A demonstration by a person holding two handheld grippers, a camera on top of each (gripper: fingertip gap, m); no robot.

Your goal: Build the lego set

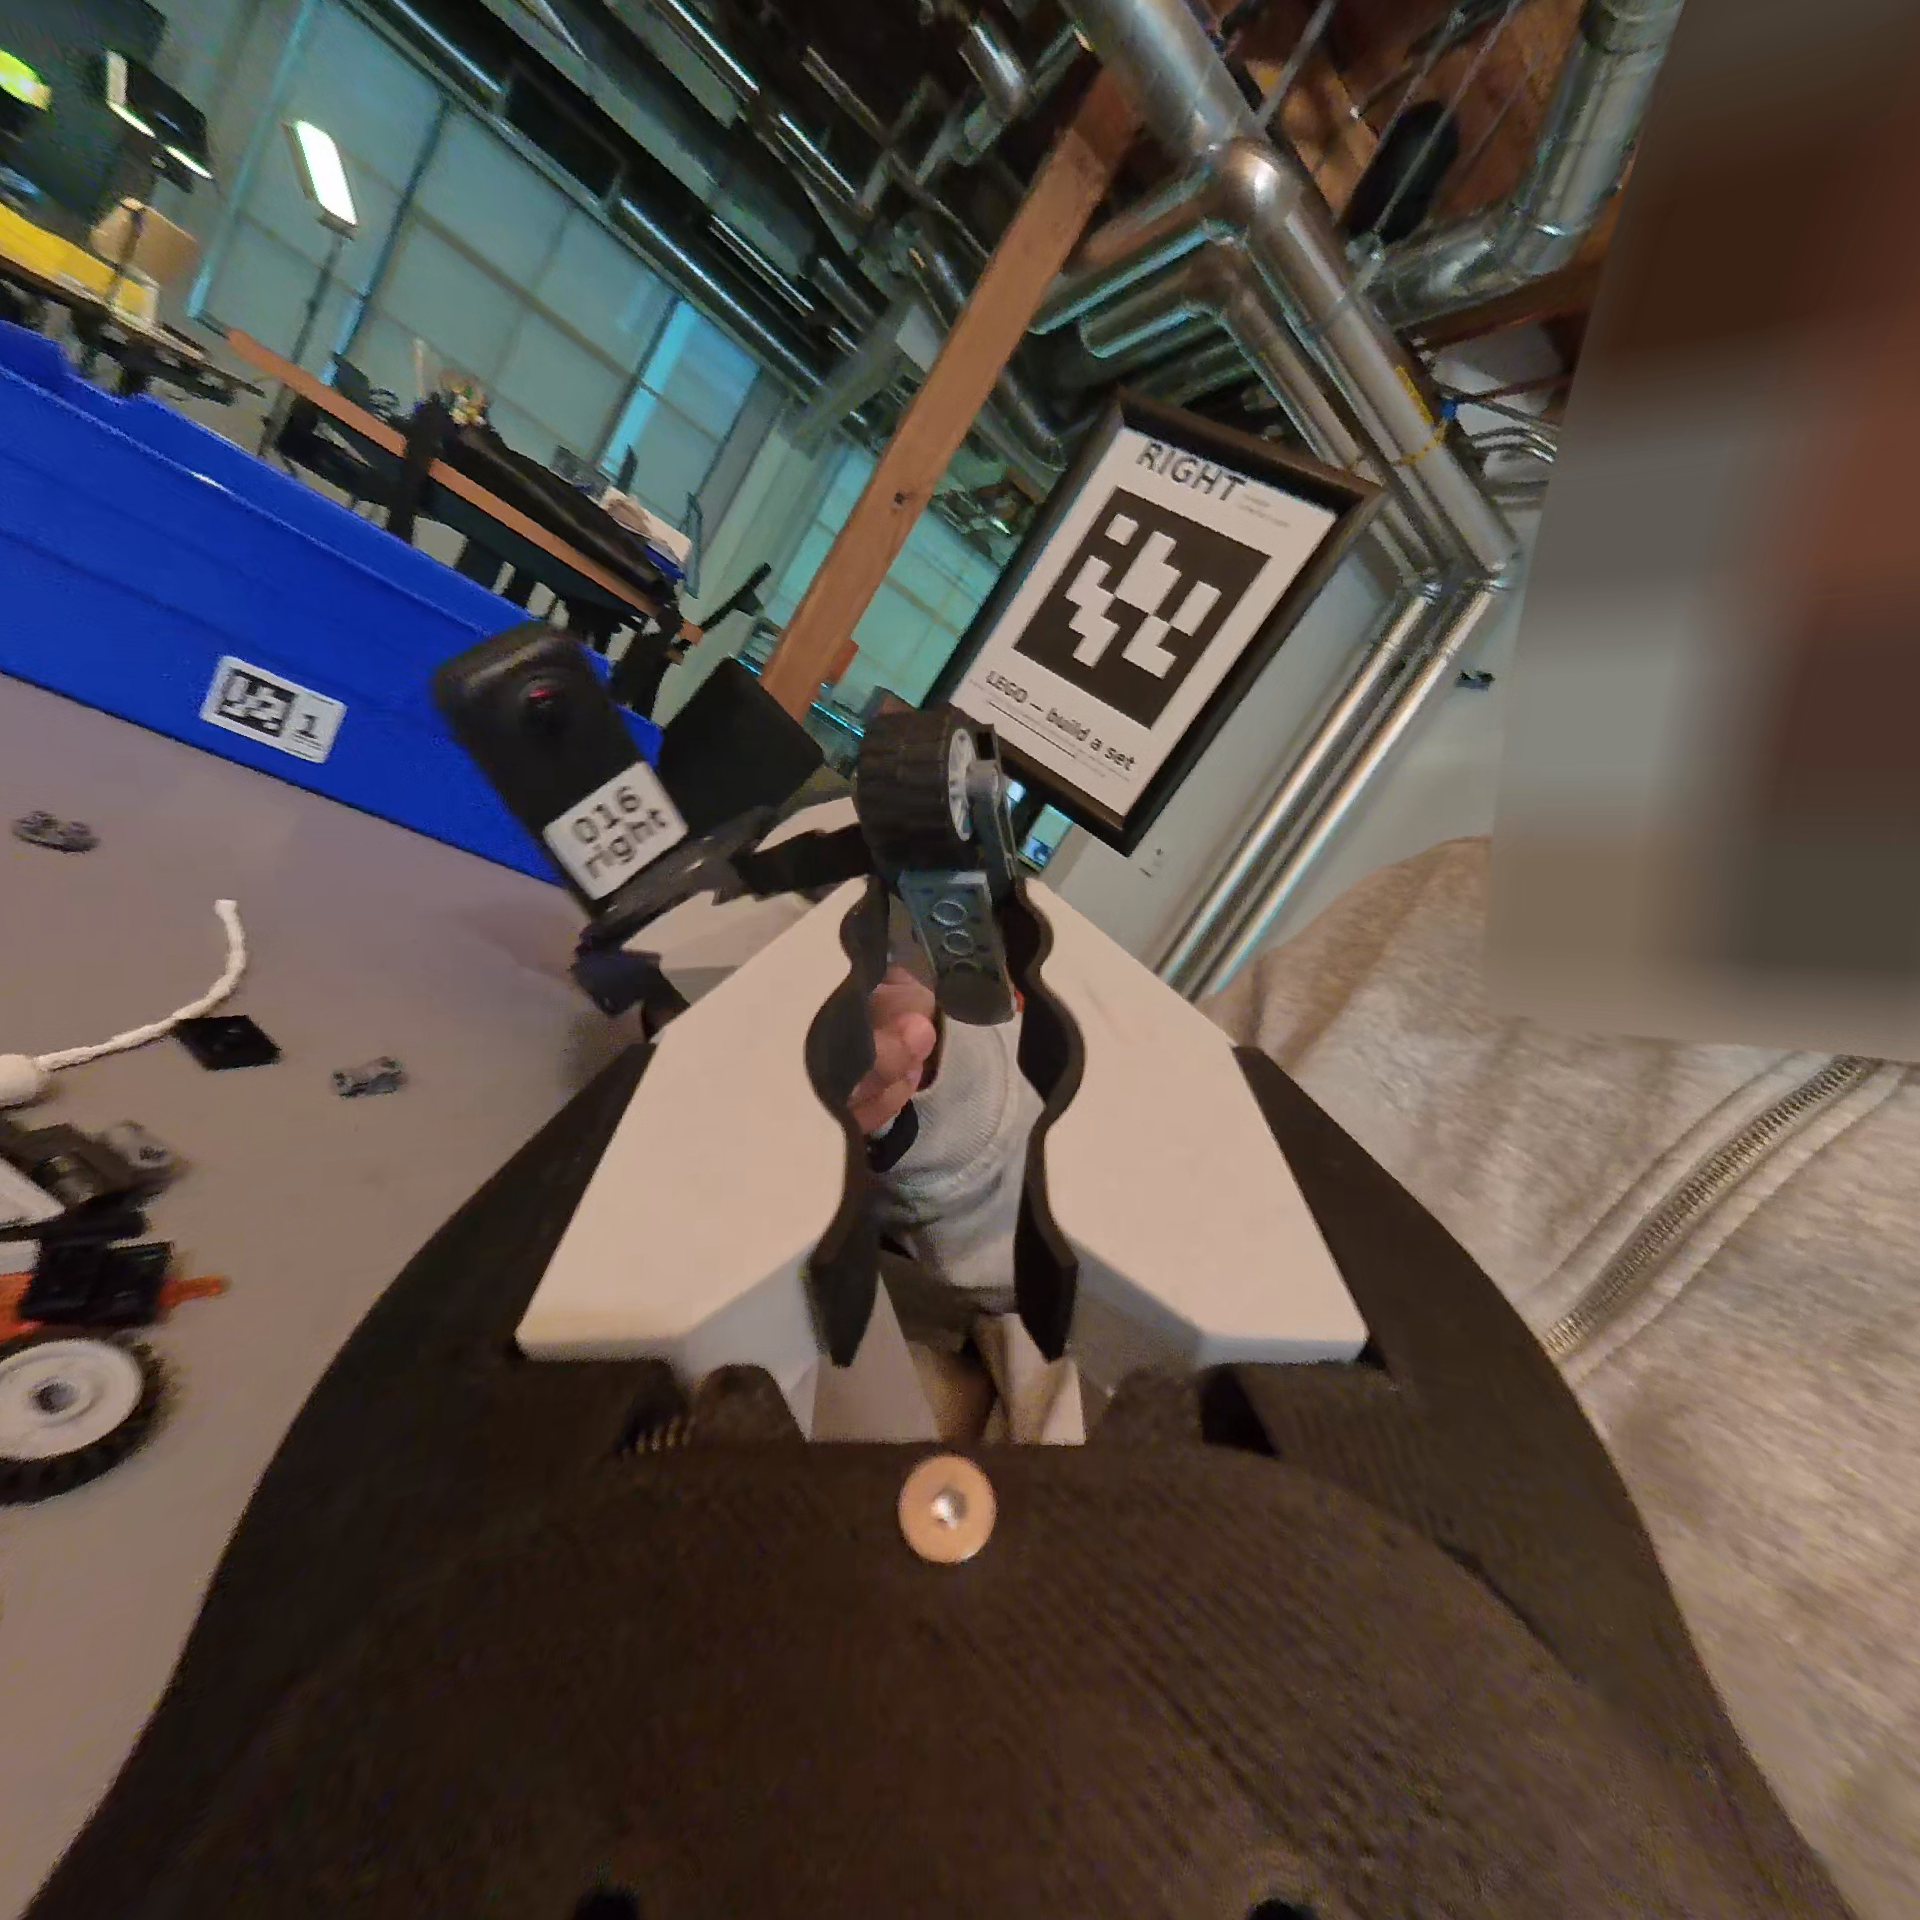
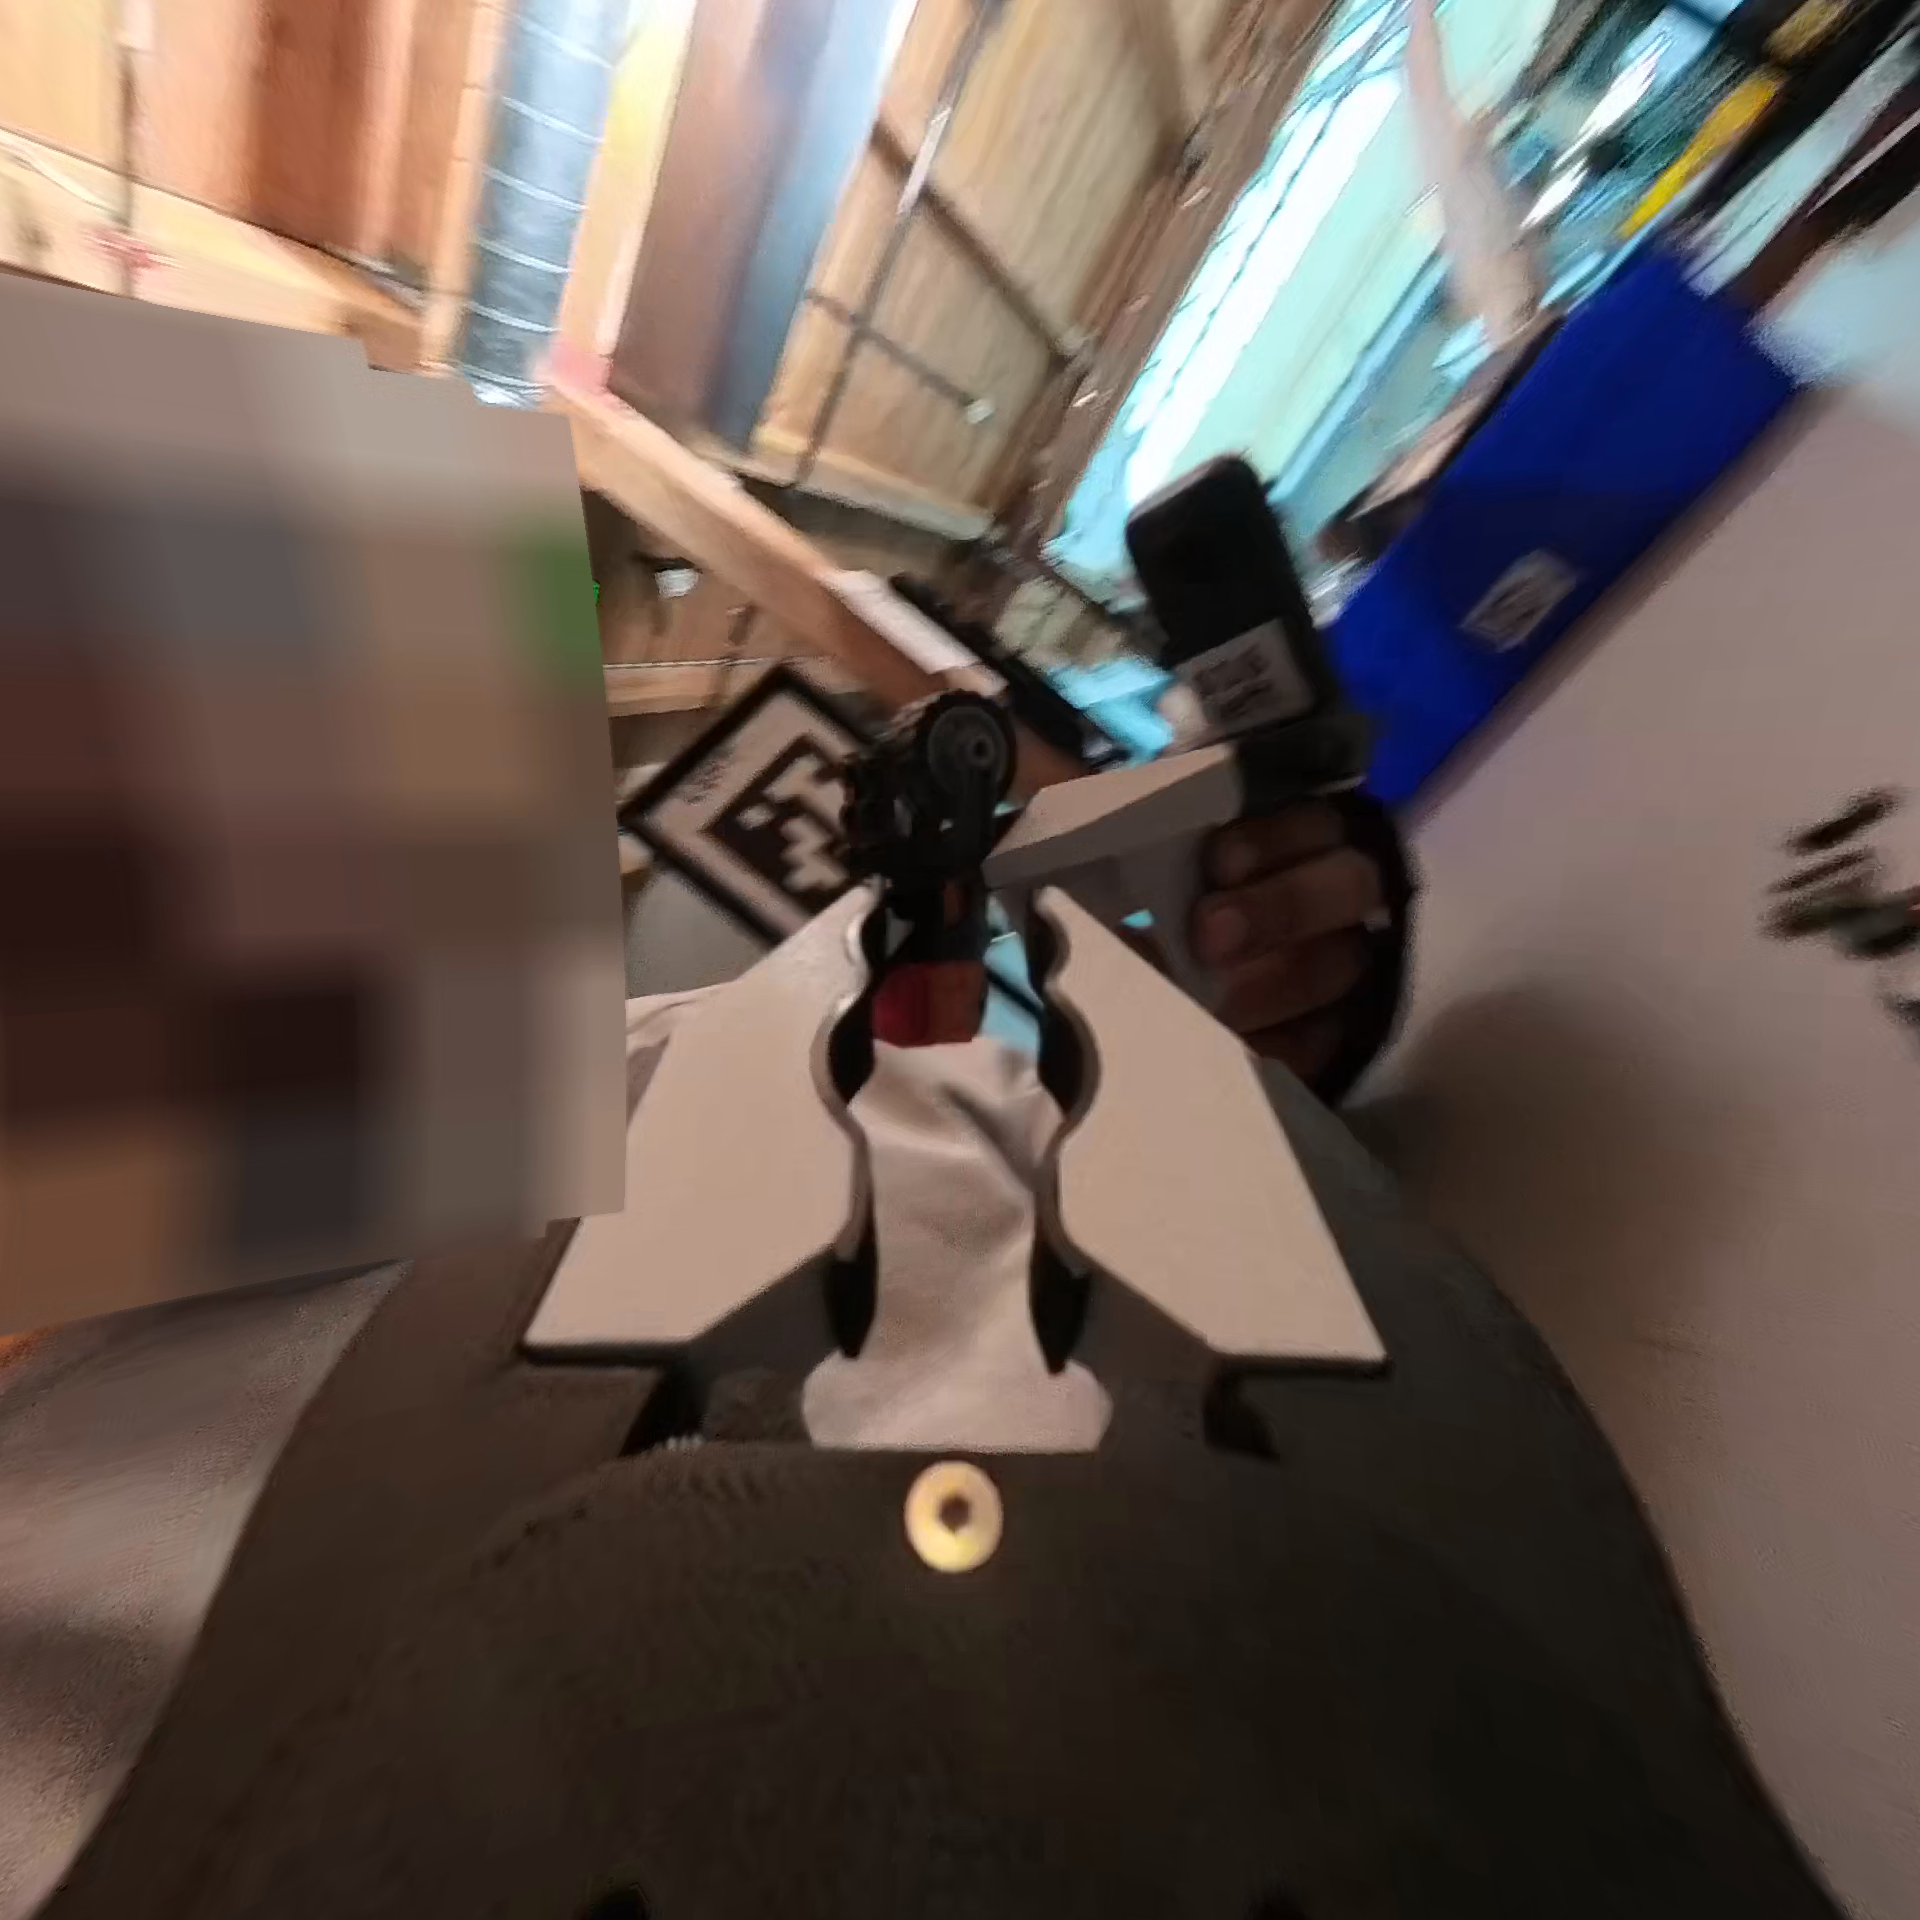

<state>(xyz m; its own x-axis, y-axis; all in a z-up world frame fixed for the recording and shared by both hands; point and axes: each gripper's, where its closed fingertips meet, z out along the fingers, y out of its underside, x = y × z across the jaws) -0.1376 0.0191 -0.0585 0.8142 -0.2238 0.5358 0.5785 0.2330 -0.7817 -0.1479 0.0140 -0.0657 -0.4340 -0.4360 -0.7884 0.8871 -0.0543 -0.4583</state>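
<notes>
My left gripper is raised off the table and shut on a small brick assembly: a grey holed plate with a black wheel on top. The right gripper's camera body faces it from the left, and its dark fingers reach the assembly. The right wrist view is blurred. There, the same assembly, with a red piece below, sits between the narrow jaws of my right gripper. It lies against the left pad, with a sliver of gap at the right pad. The left gripper's white finger comes in from the right, held by a hand.
A grey table holds a blue bin, a white cord, small loose pieces and a partly built vehicle with a white wheel. A framed marker sign stands behind. A person's beige zip jacket is at the right.
</notes>
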